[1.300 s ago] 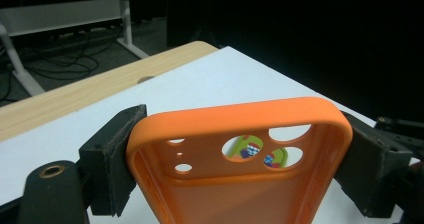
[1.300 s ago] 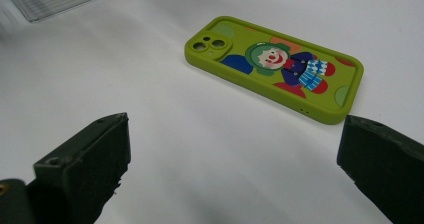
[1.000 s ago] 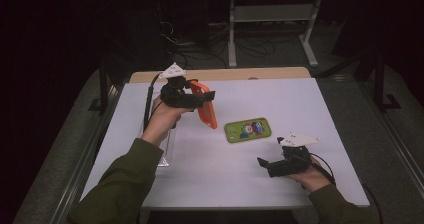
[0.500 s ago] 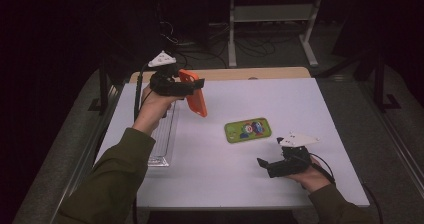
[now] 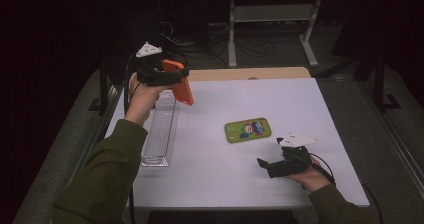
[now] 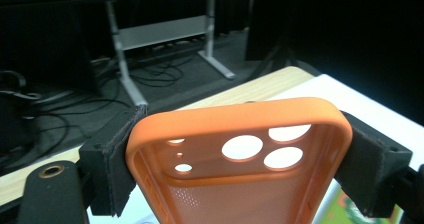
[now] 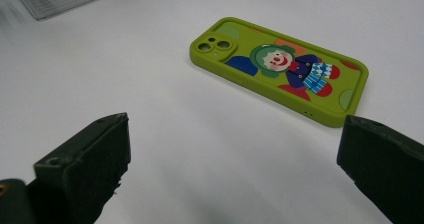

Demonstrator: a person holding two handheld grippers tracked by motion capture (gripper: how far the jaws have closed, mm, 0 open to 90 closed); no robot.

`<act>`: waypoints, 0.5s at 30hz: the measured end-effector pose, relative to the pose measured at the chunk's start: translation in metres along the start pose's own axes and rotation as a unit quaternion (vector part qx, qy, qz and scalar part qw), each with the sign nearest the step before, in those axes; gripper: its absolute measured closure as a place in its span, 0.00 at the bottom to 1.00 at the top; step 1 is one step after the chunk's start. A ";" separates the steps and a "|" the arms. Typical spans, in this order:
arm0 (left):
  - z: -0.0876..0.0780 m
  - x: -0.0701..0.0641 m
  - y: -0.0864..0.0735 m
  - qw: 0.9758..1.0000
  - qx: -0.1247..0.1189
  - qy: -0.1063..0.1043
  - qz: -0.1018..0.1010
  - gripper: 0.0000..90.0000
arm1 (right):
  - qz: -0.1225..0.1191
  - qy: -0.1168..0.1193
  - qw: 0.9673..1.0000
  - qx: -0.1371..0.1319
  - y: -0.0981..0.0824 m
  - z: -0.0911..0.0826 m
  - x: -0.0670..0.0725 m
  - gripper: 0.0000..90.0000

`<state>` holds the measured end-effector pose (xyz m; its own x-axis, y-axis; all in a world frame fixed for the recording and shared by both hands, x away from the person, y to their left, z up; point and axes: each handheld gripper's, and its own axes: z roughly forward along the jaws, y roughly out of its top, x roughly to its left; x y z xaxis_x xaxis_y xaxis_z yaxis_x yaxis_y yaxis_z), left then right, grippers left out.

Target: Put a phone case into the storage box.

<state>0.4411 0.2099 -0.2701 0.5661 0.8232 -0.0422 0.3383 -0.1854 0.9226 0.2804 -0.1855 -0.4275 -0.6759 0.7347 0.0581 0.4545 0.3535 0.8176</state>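
The left gripper (image 5: 175,75), clamped on an orange phone case (image 5: 180,81), has swung away from the green case (image 5: 247,129) toward the clear tray (image 5: 159,134), probably to place it there. The right gripper (image 5: 265,165) rests wide open and empty near the green case.

No readable text, label, brand, number or sign shows on anything here.

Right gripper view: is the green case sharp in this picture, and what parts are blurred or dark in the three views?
Right gripper view: the green case is sharp, while the near jaws are soft. Left gripper view: the orange case is close and slightly blurred, and the room behind is dim. High view: the white table is evenly bright with dark surroundings, and the clear tray is faint.
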 end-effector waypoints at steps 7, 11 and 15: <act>0.001 0.012 0.000 0.999 0.004 0.046 0.002 0.17 | -0.001 -0.002 1.000 0.000 0.000 0.000 0.000 0.00; 0.003 0.017 -0.002 0.997 0.004 0.075 -0.002 0.17 | -0.001 -0.002 1.000 0.000 0.000 0.000 0.000 0.00; 0.004 0.025 -0.004 0.993 0.014 0.114 -0.002 0.17 | -0.001 -0.003 1.000 0.000 0.000 0.000 0.000 0.00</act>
<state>0.4570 0.2288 -0.2761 0.3809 0.9235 0.0448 0.3636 -0.1942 0.9111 0.2803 -0.1855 -0.4276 -0.6741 0.7367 0.0528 0.4523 0.3553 0.8180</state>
